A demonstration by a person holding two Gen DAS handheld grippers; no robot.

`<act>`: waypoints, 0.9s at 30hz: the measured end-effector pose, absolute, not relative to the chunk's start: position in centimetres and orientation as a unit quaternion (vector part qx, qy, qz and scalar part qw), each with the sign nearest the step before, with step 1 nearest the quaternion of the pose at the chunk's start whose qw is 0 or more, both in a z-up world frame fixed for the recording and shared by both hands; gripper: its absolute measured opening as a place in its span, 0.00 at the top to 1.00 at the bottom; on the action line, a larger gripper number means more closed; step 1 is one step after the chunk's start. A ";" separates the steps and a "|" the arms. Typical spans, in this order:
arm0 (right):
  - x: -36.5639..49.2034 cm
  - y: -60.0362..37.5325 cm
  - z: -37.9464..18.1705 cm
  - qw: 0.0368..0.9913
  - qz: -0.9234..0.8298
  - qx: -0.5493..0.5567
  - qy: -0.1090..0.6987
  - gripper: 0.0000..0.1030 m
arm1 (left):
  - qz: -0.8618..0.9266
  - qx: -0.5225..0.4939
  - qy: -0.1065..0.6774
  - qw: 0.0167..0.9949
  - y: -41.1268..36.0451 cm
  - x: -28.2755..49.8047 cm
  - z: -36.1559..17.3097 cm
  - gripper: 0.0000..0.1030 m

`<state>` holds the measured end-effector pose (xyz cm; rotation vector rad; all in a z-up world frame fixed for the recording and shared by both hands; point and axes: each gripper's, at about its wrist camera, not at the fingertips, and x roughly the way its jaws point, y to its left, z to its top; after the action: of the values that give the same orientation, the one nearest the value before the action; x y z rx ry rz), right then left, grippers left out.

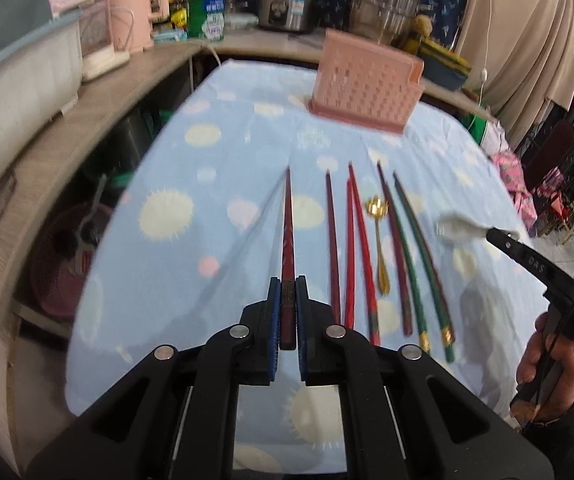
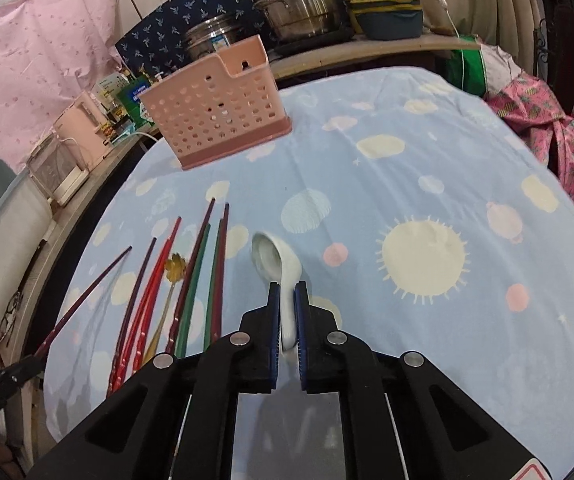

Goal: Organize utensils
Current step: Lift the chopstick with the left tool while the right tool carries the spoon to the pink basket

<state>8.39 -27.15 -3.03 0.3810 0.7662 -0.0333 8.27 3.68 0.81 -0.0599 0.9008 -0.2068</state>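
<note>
On a blue patterned tablecloth point(image 2: 407, 168), chopsticks are laid out before a pink basket point(image 2: 215, 116). A dark red chopstick point(image 1: 288, 240) is clamped by the left gripper point(image 1: 287, 292); a white spoon point(image 2: 279, 268) is clamped by the right gripper point(image 2: 287, 296).

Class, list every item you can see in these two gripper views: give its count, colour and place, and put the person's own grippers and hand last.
Held chopstick: one, dark red, clamped in the left gripper.
Loose chopsticks: six or so, red, maroon and green, lying side by side on the cloth.
Small spoon: one, gold, among the chopsticks.
Soup spoon: one, white, held by the right gripper.
Utensil basket: one, pink, perforated, at the far end of the table.
Tablecloth: one, light blue with suns and planets.
Steel pots: two, on the back shelf.
Left gripper: black, blue pads.
Right gripper: black, blue pads.
Hand: one, gripping the right gripper's handle.
</note>
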 end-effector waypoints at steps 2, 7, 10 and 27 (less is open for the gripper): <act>8.7 -27.4 -1.3 0.916 -0.021 0.177 0.361 0.94 | -0.101 -0.032 0.413 0.904 4.0 9.1 2.6 0.93; 10.3 -27.5 2.4 0.929 -0.028 0.149 0.338 0.95 | -0.104 -0.035 0.357 0.928 4.4 12.1 7.8 0.93; 11.7 -27.7 4.1 0.934 -0.029 0.142 0.326 0.95 | -0.106 -0.040 0.327 0.938 4.4 14.5 10.8 0.93; 26.8 -29.3 10.3 0.952 -0.016 0.165 0.256 0.95 | -0.142 -0.072 0.169 0.973 -1.5 28.4 24.7 0.93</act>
<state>26.78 -29.29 10.33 0.3345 0.5197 -0.0333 28.39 -1.45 24.66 -0.1448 0.3403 -0.2867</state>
